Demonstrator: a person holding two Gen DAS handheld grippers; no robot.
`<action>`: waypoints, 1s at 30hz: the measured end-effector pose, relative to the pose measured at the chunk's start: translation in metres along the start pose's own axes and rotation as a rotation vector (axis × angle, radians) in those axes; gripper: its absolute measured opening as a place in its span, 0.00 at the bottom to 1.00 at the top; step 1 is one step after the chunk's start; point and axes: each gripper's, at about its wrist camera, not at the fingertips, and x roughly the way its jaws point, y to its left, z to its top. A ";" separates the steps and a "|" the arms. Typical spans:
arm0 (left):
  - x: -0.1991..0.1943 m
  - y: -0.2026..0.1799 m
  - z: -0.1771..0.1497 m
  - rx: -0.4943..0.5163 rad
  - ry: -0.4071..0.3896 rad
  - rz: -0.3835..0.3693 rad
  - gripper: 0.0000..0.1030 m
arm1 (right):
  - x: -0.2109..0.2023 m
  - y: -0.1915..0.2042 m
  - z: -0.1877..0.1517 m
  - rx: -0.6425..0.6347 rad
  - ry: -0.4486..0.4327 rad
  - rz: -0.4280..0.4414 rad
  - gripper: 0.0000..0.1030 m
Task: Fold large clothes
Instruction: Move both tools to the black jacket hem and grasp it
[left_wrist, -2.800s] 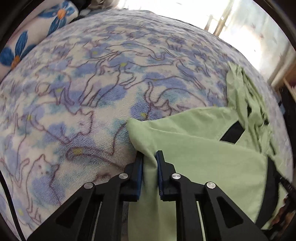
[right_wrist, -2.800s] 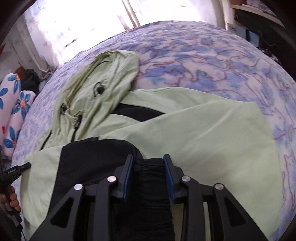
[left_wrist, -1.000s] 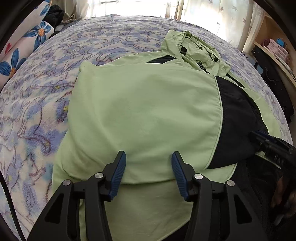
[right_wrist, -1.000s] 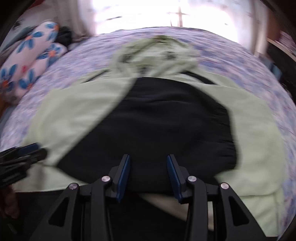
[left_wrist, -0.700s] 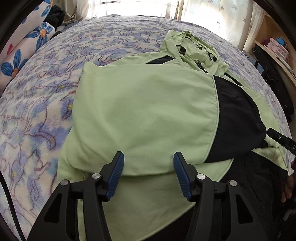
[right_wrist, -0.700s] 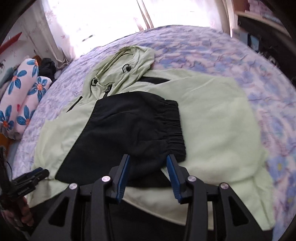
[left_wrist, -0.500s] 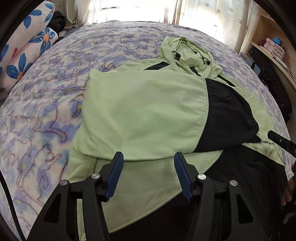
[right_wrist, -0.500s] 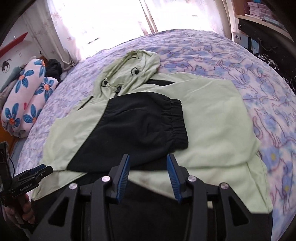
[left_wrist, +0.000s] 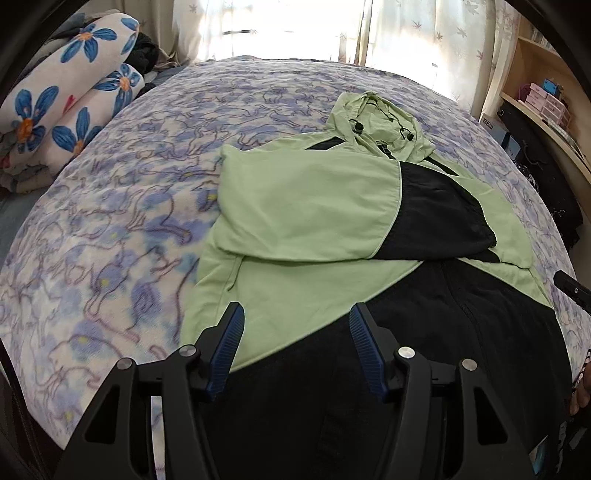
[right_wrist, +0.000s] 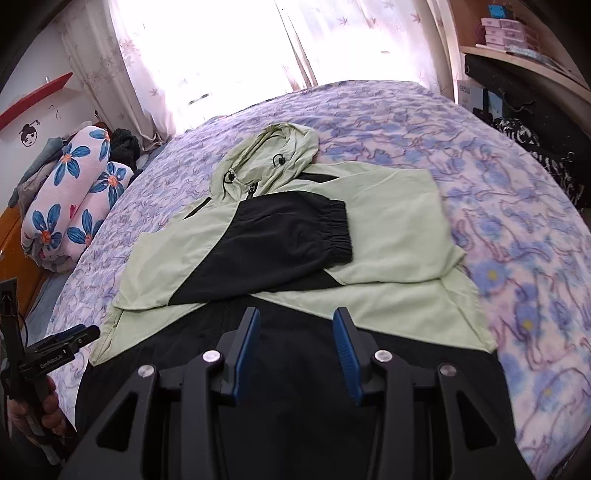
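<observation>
Both sleeves (right_wrist: 280, 243) lay crossed on the jacket (left_wrist: 306, 206) mid-bed (left_wrist: 110, 206), so left gripper (left_wrist: 297, 345), just widened, and right gripper (right_wrist: 295, 347) hung spread, empty, clear above the hem

You are working in a bedroom of a home. A bed (left_wrist: 155, 155) fills most of both views, covered by a fleece blanket (right_wrist: 517, 206) printed with blue and purple cats. Rolled bedding with a blue flower print (right_wrist: 70, 199) lies at one side of the bed. Sheer curtains with a leaf pattern (right_wrist: 207, 48) hang over a bright window behind it. Wooden shelves (left_wrist: 543, 85) along the wall carry small pink boxes (left_wrist: 546, 99). A red wall shelf (right_wrist: 33, 99) sits above a cartoon sticker (right_wrist: 29, 134).
</observation>
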 end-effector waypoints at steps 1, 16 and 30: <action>-0.003 0.001 -0.002 -0.002 -0.001 0.003 0.57 | -0.004 -0.001 -0.003 0.000 -0.002 -0.001 0.40; -0.049 0.054 -0.083 -0.056 0.069 0.046 0.61 | -0.063 -0.038 -0.050 -0.015 0.014 -0.102 0.53; -0.039 0.093 -0.162 -0.107 0.150 -0.143 0.67 | -0.090 -0.098 -0.088 0.004 0.146 -0.242 0.63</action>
